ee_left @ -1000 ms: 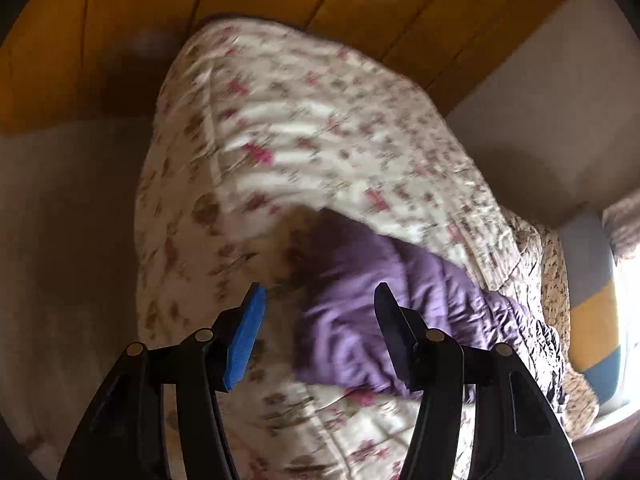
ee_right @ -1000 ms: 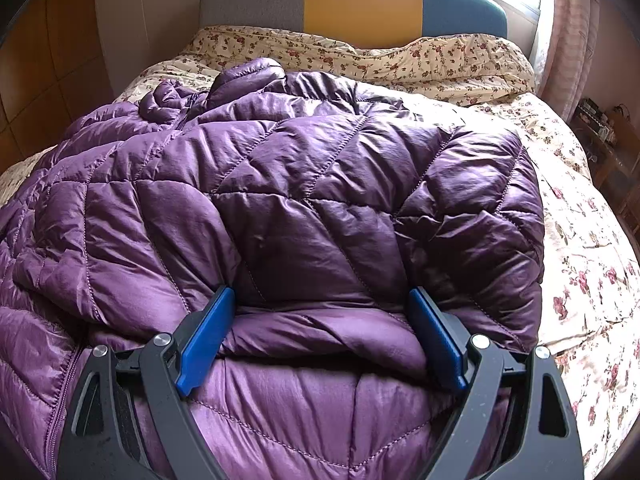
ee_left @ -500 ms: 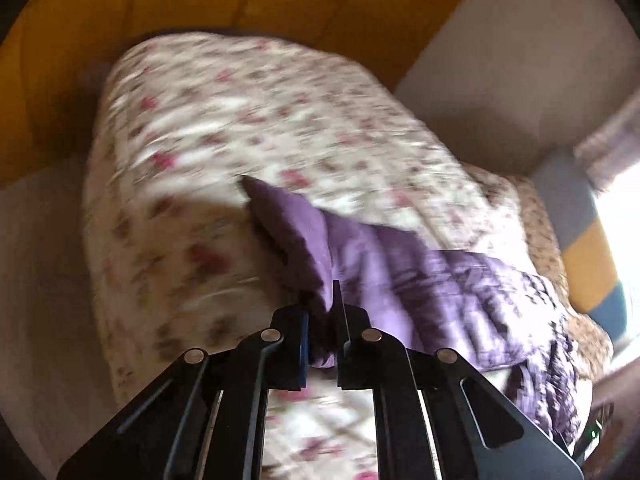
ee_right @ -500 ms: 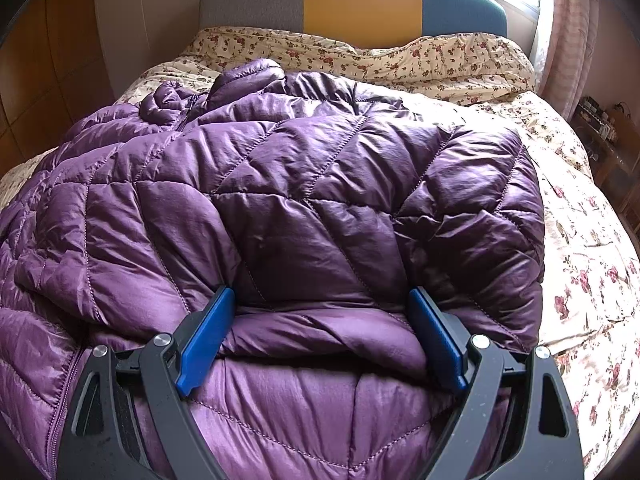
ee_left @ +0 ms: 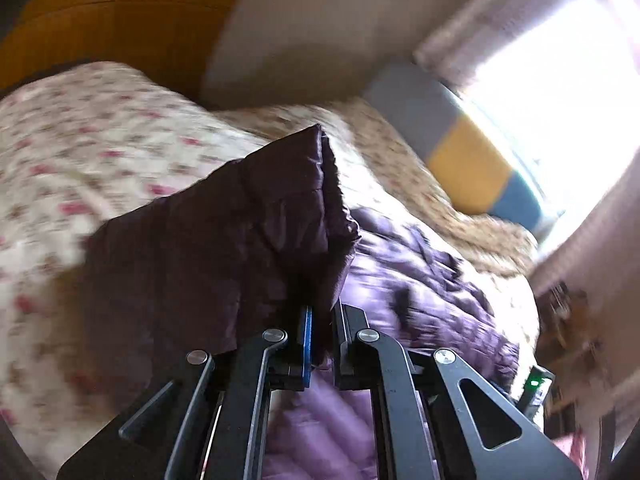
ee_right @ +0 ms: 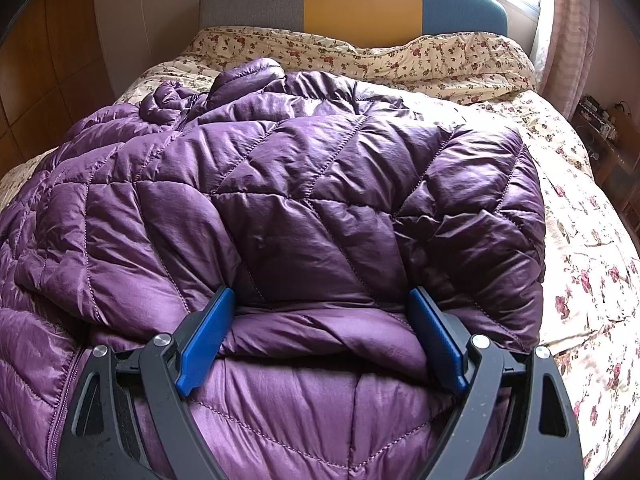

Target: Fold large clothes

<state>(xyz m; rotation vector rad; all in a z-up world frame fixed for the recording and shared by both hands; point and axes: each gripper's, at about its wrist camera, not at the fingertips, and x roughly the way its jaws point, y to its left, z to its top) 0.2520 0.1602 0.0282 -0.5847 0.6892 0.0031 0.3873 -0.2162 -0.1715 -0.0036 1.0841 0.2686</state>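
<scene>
Floral bedspread [ee_right: 592,248]; tri-colour headboard [ee_right: 352,0]; bright window [ee_left: 560,80]

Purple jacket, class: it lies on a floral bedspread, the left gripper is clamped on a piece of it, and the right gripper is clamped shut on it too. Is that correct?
Not quite. The right gripper is open, its jaws spread wide over the purple jacket, as the right wrist view shows. The left gripper is indeed clamped on a piece of it, over the floral bedspread.

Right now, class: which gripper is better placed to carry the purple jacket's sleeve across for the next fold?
Left. The left gripper is shut on the sleeve, lifted off the floral bedspread; the right gripper rests open on the jacket.
</scene>
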